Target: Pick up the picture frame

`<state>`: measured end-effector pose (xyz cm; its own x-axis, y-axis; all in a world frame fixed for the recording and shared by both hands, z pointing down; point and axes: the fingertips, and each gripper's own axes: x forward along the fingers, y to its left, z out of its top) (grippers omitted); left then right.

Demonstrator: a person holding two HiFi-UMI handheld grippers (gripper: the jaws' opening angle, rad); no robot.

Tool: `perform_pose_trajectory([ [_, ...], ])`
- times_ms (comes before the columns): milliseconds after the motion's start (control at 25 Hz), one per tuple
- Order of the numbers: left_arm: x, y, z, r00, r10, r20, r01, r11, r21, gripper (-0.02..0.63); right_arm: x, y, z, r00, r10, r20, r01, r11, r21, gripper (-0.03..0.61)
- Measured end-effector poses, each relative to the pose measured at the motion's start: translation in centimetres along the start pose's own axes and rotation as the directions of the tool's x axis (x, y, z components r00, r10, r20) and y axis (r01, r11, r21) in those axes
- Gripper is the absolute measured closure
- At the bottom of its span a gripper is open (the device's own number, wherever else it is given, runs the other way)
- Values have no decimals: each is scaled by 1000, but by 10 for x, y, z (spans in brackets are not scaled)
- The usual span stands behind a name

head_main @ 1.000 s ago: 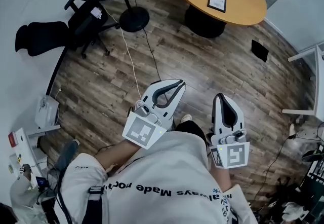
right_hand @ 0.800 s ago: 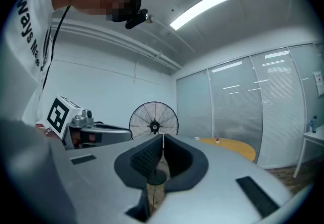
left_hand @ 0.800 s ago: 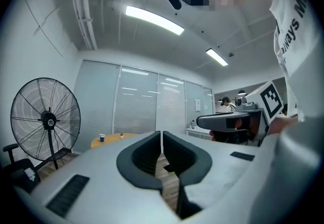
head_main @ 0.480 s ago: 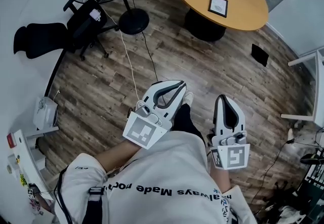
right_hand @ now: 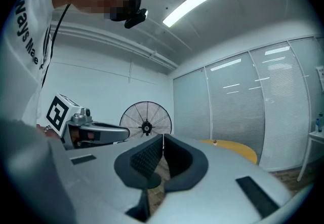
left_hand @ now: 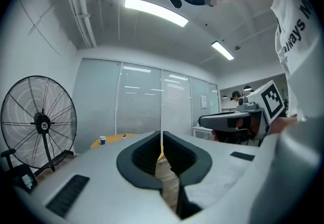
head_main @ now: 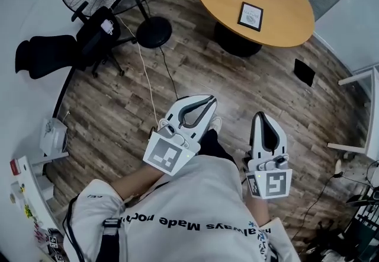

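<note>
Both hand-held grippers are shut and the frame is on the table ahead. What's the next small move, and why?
Probably step closer to the round table: the picture frame lies flat on it, far beyond the left hand-held gripper and right hand-held gripper. Both are shut and empty; I'd open one once near the frame.
</note>
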<state>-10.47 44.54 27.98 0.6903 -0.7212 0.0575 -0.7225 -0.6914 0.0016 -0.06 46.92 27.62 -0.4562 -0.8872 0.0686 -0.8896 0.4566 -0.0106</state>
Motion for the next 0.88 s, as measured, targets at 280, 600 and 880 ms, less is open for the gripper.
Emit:
perform_pose_trajectory([
  [280, 85, 7, 2, 1000, -4, -25, 4, 1000, -14, 577, 34, -77, 2, 1000, 4, -11, -4, 1000, 18, 548],
  [600, 168, 15, -1, 999, 24, -46, -24, 1000, -14, 577, 65, -155, -5, 1000, 18, -19, -17, 999, 35, 548],
  [880, 212, 23, -2, 998, 34, -49, -35, 999, -17, 577, 91, -195, -12, 999, 26, -24, -25, 999, 49, 548],
])
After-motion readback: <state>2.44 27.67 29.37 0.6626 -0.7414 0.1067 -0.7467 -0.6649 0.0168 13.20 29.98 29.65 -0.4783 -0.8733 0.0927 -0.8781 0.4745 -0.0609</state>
